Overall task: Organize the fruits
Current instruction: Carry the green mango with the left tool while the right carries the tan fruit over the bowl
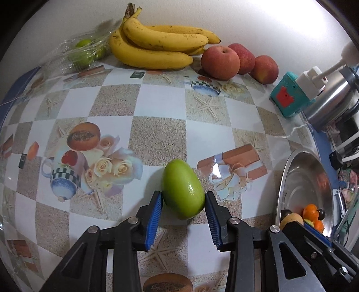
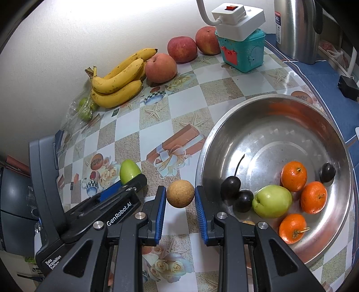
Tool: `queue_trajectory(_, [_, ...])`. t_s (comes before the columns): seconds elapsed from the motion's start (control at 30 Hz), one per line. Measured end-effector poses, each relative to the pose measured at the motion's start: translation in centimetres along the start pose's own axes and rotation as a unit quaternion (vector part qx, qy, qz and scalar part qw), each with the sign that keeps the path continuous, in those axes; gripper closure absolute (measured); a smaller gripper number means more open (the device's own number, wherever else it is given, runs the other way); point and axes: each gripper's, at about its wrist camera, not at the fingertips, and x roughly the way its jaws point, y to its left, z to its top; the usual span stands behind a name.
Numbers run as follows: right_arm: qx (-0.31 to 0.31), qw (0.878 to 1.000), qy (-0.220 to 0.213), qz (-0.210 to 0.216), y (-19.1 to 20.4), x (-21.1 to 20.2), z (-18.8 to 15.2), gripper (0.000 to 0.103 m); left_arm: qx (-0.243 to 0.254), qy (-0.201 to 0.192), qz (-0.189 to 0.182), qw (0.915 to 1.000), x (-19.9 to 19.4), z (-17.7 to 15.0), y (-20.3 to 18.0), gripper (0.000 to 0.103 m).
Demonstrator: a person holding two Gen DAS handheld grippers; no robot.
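Note:
In the left wrist view my left gripper [image 1: 183, 198] is shut on a green oval fruit [image 1: 182, 188], its blue pads touching both sides. That fruit [image 2: 129, 171] and the left gripper [image 2: 125, 187] also show in the right wrist view. My right gripper [image 2: 180, 196] is shut on a small tan round fruit [image 2: 180, 193] just left of the steel bowl [image 2: 291, 116]. The bowl holds three oranges [image 2: 294, 176], a green fruit [image 2: 272, 201] and dark cherries [image 2: 231, 187]. Bananas [image 1: 154, 45] and three apples [image 1: 219, 63] lie by the wall.
A clear bag of green fruits [image 1: 83, 52] lies at the back left. A teal box [image 2: 243, 52] carries a white power plug [image 2: 237, 19]. A steel kettle [image 2: 296, 29] stands at the back right. The checkered tablecloth [image 1: 157, 107] covers the table.

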Motion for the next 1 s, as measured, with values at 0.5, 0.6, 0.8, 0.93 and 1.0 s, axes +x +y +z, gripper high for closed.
queue_trajectory(0.5, [0.031, 0.999, -0.03, 0.006, -2.5, -2.2, 0.5, 0.076, 0.002, -0.027, -0.055, 0.9981, -4.6, -0.1, -1.7, 0.062])
queue_trajectory(0.6, [0.05, 0.998, -0.041, -0.013, -4.4, -3.1, 0.6, 0.076, 0.026, -0.029, -0.069, 0.9968, -5.5, -0.4, -3.7, 0.062])
queue_trajectory(0.8, [0.095, 0.992, -0.064, -0.045, -8.4, -4.8, 0.7, 0.076, 0.075, -0.002, -0.1, 0.9921, -5.7, -1.8, -8.3, 0.062])
queue_trajectory(0.93, [0.12, 0.989, -0.07, -0.052, -10.7, -5.0, 0.7, 0.076, 0.106, 0.008, -0.107, 0.9886, -4.9, -2.6, -10.9, 0.062])
queue_trajectory(1.0, [0.131, 0.987, -0.073, -0.051, -11.7, -4.8, 0.8, 0.076, 0.115, 0.005, -0.104, 0.9878, -4.5, -2.8, -11.7, 0.062])
